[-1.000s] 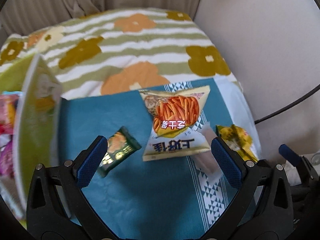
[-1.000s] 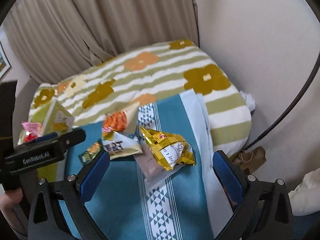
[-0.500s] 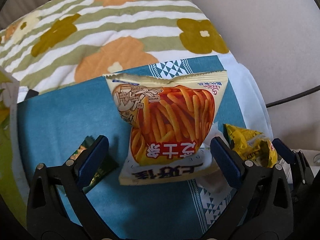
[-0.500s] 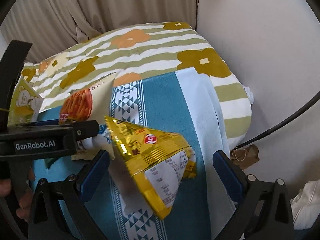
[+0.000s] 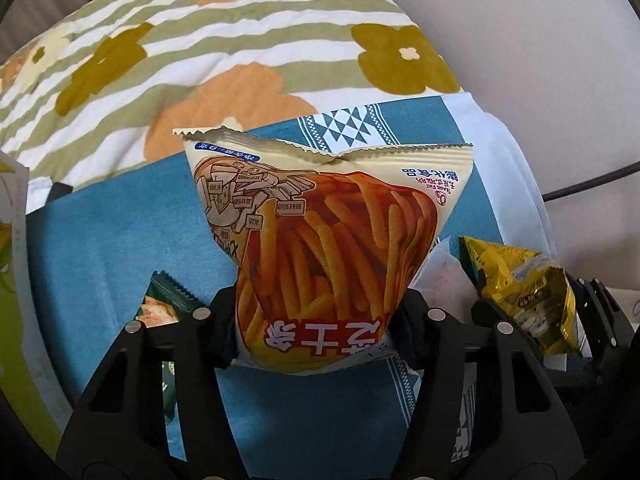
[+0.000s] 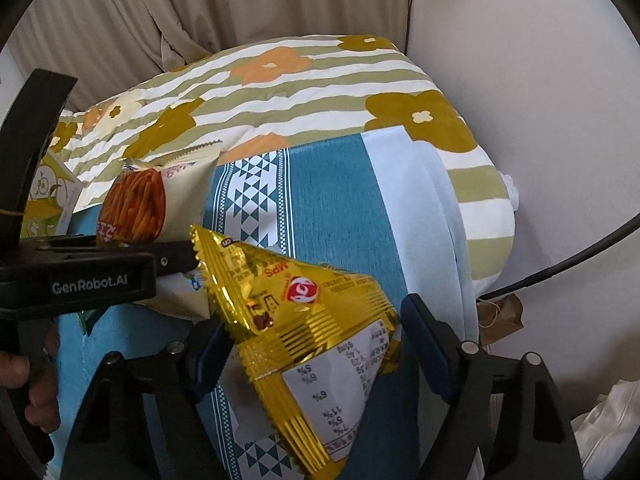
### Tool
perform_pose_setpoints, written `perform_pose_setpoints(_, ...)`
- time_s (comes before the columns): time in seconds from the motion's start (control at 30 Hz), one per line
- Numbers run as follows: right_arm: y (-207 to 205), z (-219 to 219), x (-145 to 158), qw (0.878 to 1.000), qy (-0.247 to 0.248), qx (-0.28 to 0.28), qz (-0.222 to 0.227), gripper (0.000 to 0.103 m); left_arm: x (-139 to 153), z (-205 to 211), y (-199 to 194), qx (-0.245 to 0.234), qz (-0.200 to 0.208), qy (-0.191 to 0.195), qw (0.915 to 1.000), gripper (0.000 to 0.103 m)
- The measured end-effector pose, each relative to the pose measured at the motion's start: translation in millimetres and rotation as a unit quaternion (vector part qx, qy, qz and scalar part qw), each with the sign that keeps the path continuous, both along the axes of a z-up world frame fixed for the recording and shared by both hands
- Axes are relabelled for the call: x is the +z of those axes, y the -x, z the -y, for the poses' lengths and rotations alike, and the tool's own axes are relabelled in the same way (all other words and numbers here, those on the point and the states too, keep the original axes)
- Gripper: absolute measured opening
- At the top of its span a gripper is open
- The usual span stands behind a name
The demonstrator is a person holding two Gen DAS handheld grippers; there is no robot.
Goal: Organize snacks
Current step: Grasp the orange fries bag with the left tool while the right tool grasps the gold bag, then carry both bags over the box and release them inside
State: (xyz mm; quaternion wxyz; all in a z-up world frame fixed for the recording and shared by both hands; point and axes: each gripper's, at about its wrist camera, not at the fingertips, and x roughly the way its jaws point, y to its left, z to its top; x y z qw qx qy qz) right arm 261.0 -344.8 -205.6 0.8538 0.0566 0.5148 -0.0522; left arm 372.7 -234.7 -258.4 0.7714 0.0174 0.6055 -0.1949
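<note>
A: What changed?

B: Both your grippers came down onto the blue cloth [image 5: 120, 232] and their jaws have just been closing; each now has a snack between them, so the sorting can begin.

A: And the grips?

B: Your left gripper [image 5: 316, 320] pinches the fries bag [image 5: 328, 248], centre frame; your right gripper [image 6: 312, 344] has closed partway round the yellow packet [image 6: 304, 320], lower centre, left pad touching, right pad apparently just clear.

Beige curtains [image 6: 168, 12] — plain wall [image 6: 520, 80], floral quilt [image 5: 200, 52]
</note>
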Motion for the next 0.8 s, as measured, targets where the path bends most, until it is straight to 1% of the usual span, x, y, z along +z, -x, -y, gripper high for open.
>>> perform_pose_setpoints(0.17, -1.2, 1.5, -0.1, 1.000, 0.000, 0.006, 0.002, 0.075, 5.3, -5.7, 4.5, 0.007, 0.000, -0.004, 1.0000, 0.054)
perform_pose_setpoints(0.3, 1.8, 2.9, 2.9, 1.000, -0.003, 0.013, 0.009, 0.066, 14.4, -11.1, 11.0, 0.016, 0.008, -0.004, 0.9998, 0.054)
perform_pose_setpoints(0.4, 5.4, 3.5, 10.5, 1.000, 0.000, 0.016, 0.019, 0.063, 26.8, -16.1, 17.2, 0.024, 0.018, -0.002, 0.9996, 0.054)
perform_pose_setpoints(0.53, 12.3, 2.9, 30.0, 0.999, 0.003, 0.021, 0.042, 0.063, 51.5, -22.6, 29.7, 0.034, 0.040, 0.004, 0.9986, 0.054)
perform_pose_setpoints(0.67, 24.1, -1.4, 61.9, 0.997, 0.006, 0.036, 0.072, 0.063, 85.0, -34.9, 46.3, 0.052, 0.069, 0.012, 0.9962, 0.054)
perform_pose_setpoints(0.77, 33.5, -8.8, 92.5, 0.993, -0.001, 0.061, 0.099, 0.063, 117.1, -53.1, 63.7, 0.075, 0.098, 0.021, 0.9921, 0.054)
perform_pose_setpoints(0.8, 35.2, -11.2, 98.6, 0.992, -0.003, 0.067, 0.105, 0.063, 124.5, -58.6, 67.8, 0.081, 0.104, 0.023, 0.9910, 0.054)
